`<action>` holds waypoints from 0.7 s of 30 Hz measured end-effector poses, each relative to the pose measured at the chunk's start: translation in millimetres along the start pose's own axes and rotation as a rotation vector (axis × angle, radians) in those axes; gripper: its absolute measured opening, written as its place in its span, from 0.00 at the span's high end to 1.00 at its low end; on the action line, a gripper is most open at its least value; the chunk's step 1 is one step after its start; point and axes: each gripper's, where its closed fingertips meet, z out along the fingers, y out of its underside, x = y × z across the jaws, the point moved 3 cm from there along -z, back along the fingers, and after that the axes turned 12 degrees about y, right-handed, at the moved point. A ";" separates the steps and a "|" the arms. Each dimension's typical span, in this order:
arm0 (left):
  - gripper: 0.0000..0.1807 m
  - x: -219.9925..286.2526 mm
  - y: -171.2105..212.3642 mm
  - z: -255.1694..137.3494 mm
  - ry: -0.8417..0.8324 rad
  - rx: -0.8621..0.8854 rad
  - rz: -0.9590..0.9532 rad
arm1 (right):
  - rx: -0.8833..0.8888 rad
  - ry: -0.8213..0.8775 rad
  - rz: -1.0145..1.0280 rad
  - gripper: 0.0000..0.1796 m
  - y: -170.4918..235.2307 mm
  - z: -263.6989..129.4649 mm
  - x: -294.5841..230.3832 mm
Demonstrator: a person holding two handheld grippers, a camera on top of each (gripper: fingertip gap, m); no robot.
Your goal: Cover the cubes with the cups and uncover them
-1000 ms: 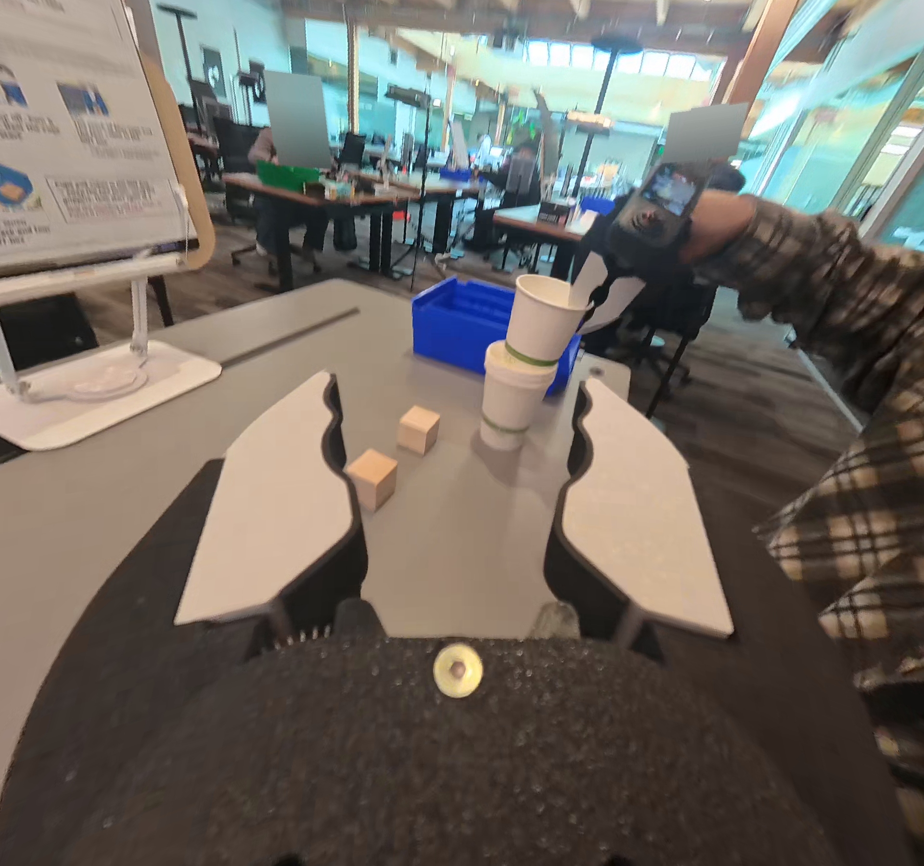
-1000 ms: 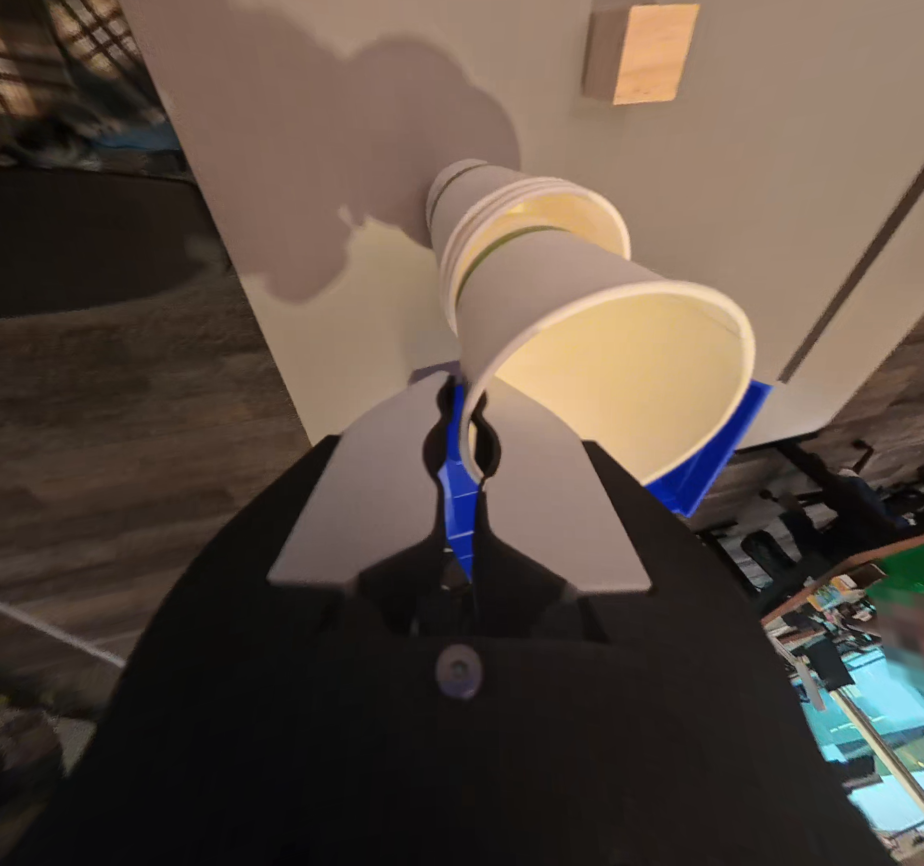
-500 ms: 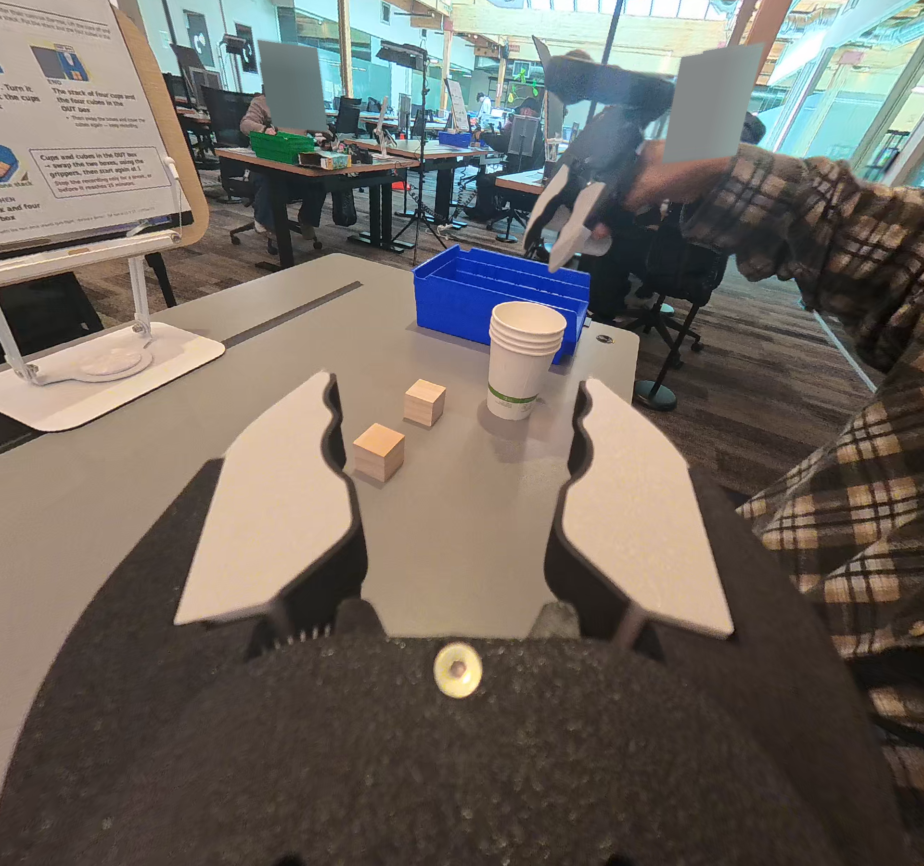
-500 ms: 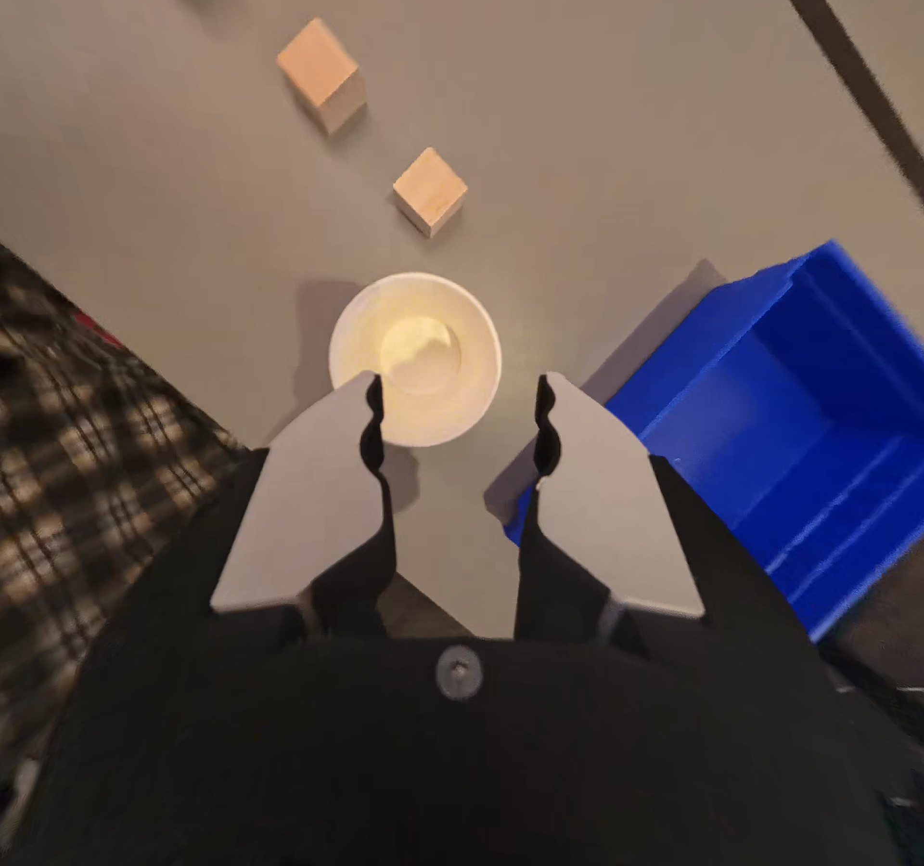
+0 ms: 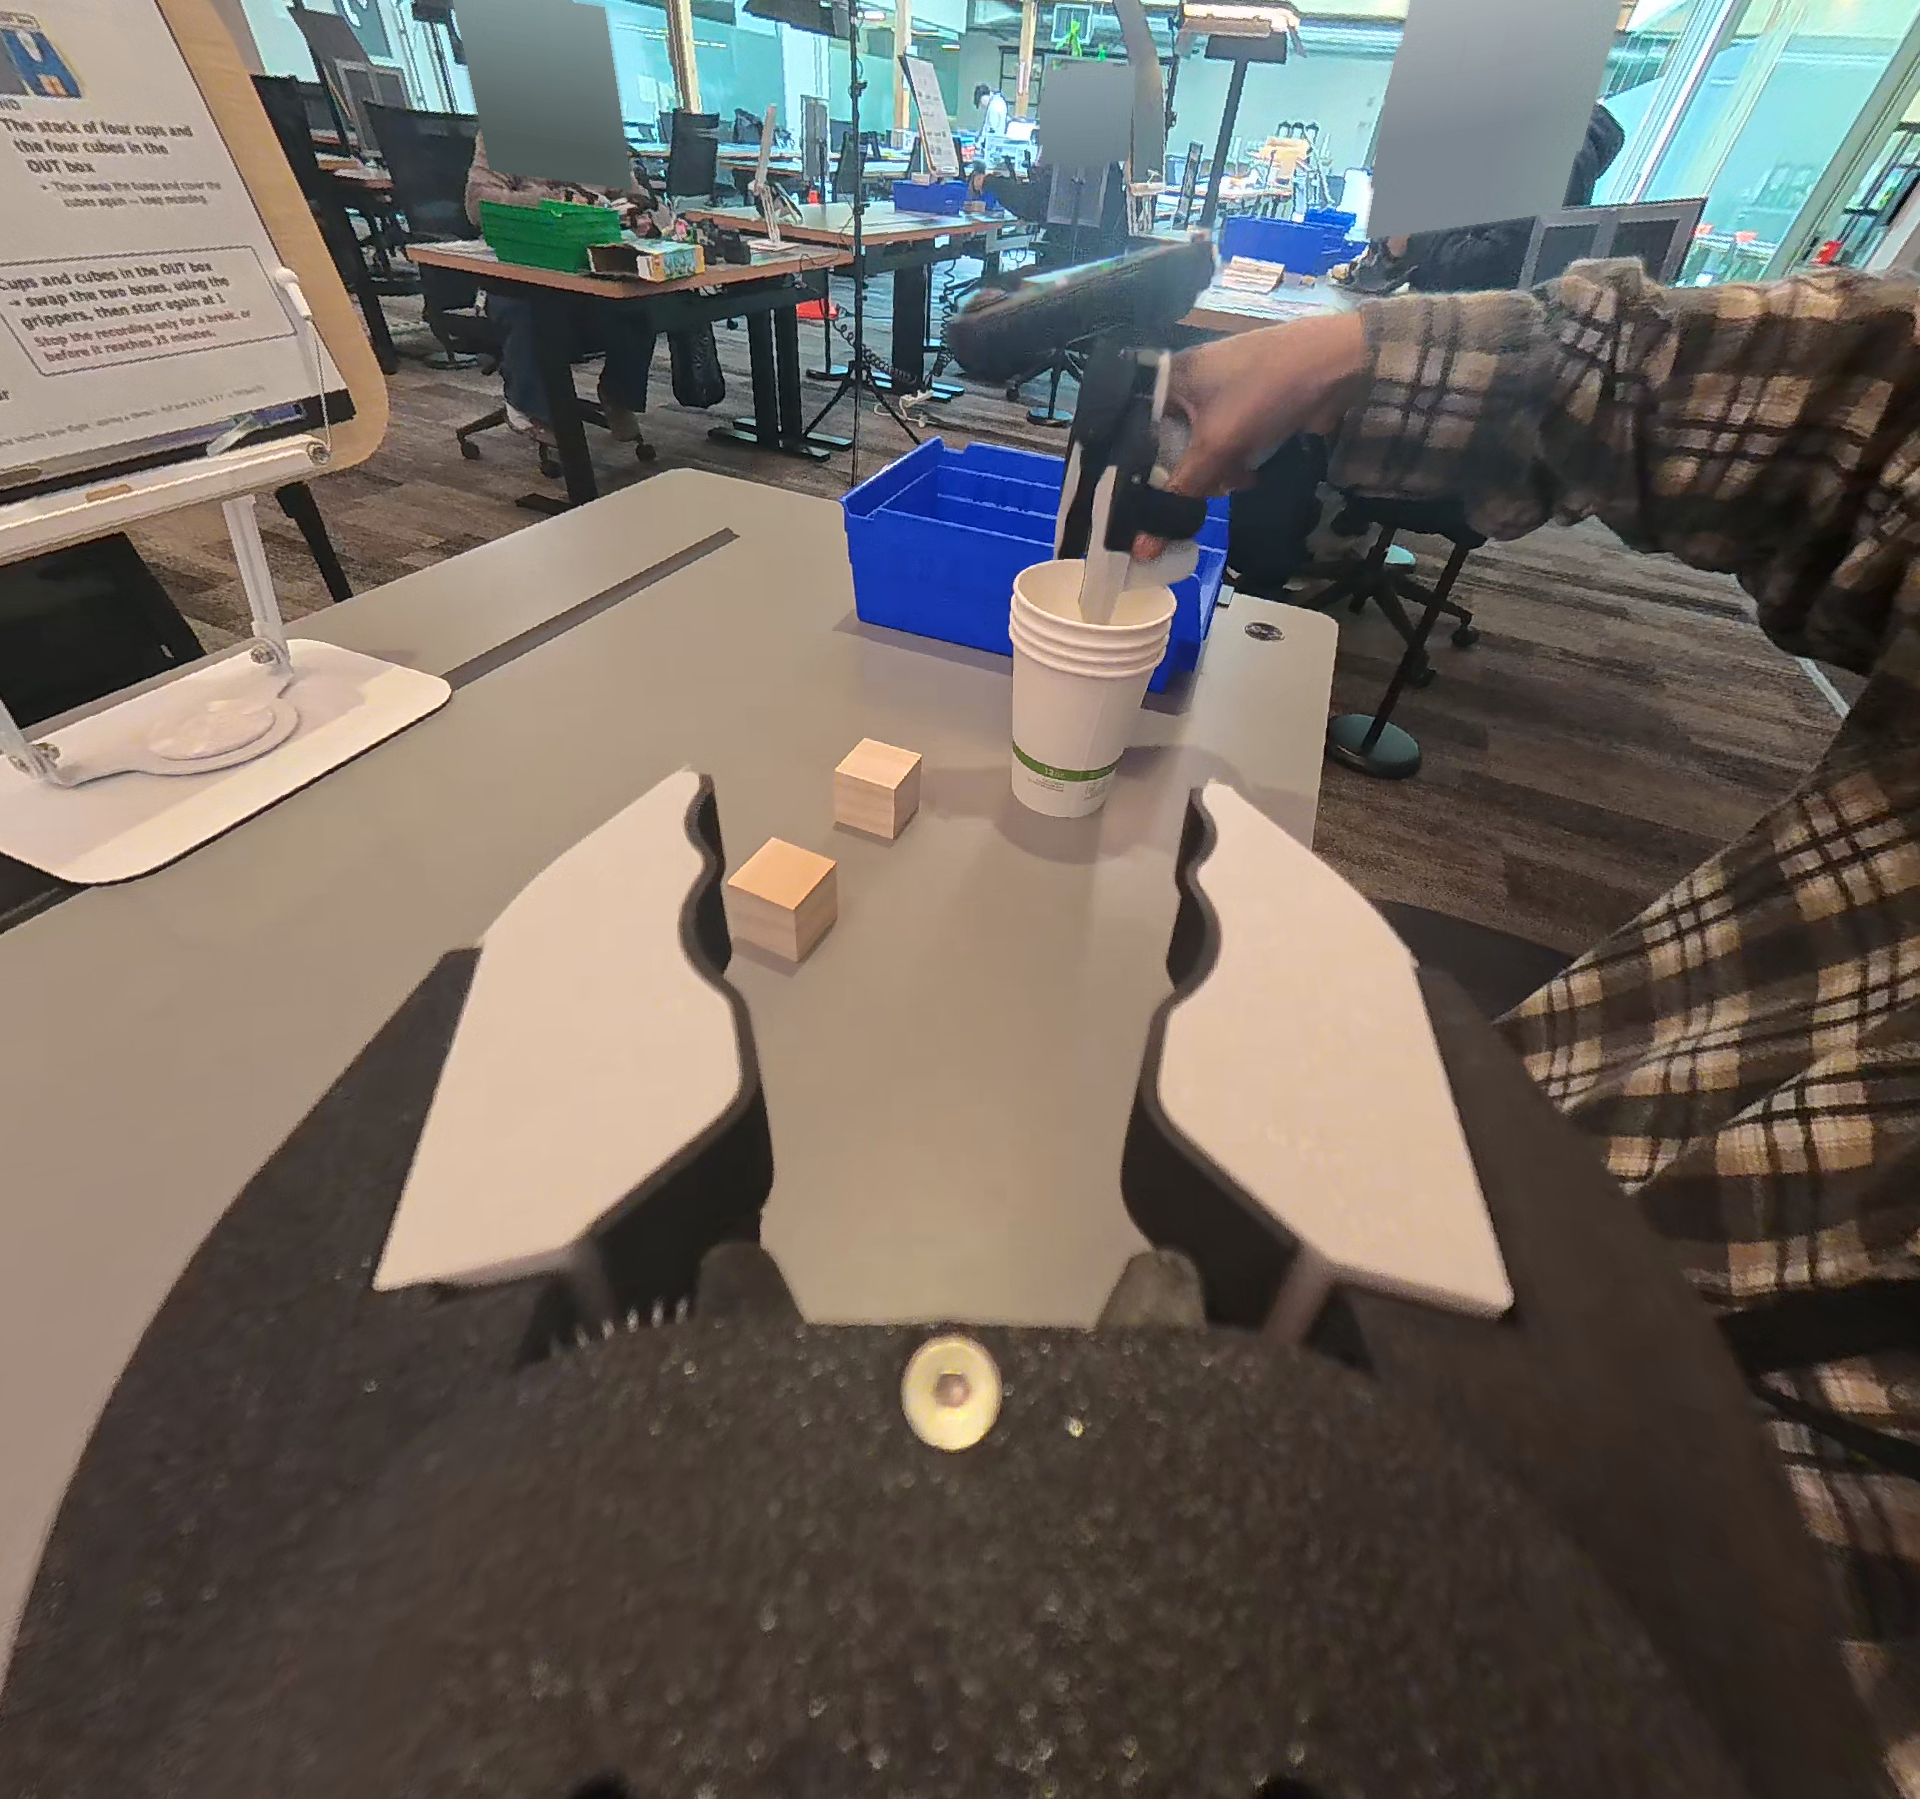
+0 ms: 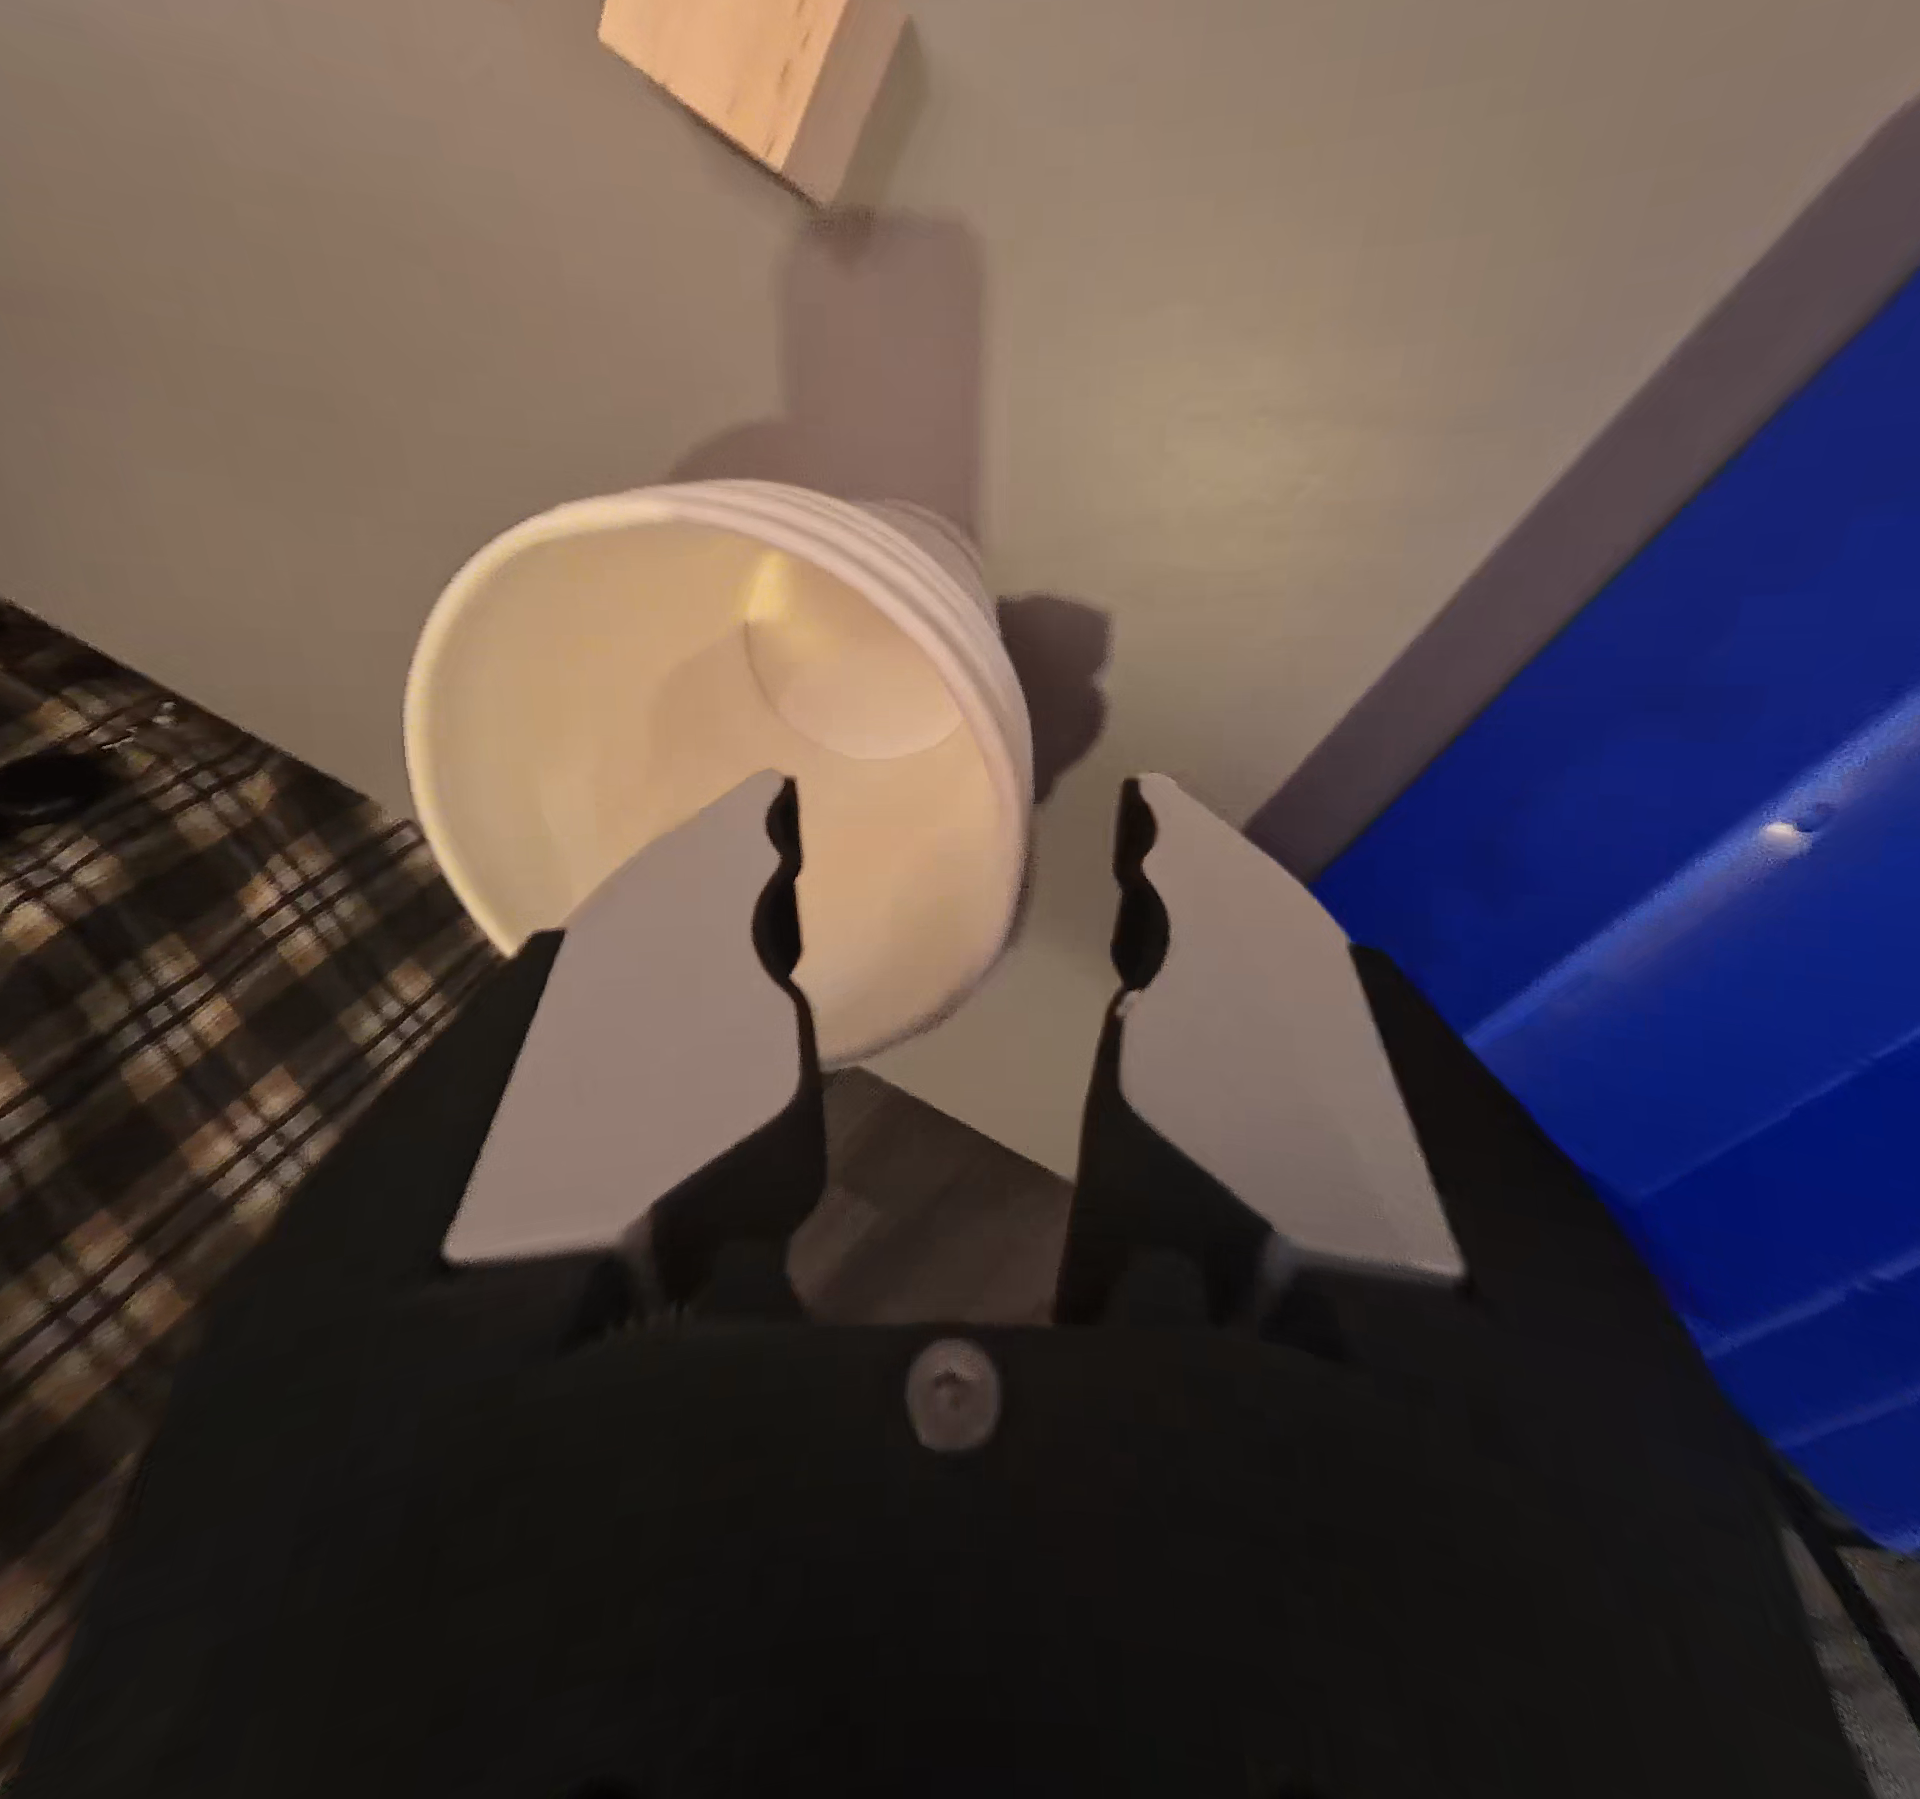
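Since our spread right gripper straddled the cup stack's rim, closing carelessly risked tipping it toward the blue bin.

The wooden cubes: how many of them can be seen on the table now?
2. The nearer cube lies just ahead of the left tongs; the farther cube lies beyond it, left of the cup stack. More cubes may be out of view.
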 end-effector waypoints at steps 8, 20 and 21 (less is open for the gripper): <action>0.57 1.7 -0.2 0.4 0.005 0.002 0.008 | -0.093 -0.125 0.018 0.97 -4.9 -3.3 0.5; 0.62 -4.2 6.9 17.1 0.041 0.017 0.027 | 0.071 -0.011 0.185 0.97 -35.2 -127.7 112.1; 0.62 -5.5 7.6 18.9 0.045 0.022 0.031 | 0.064 0.004 0.227 0.97 -33.1 -133.3 129.0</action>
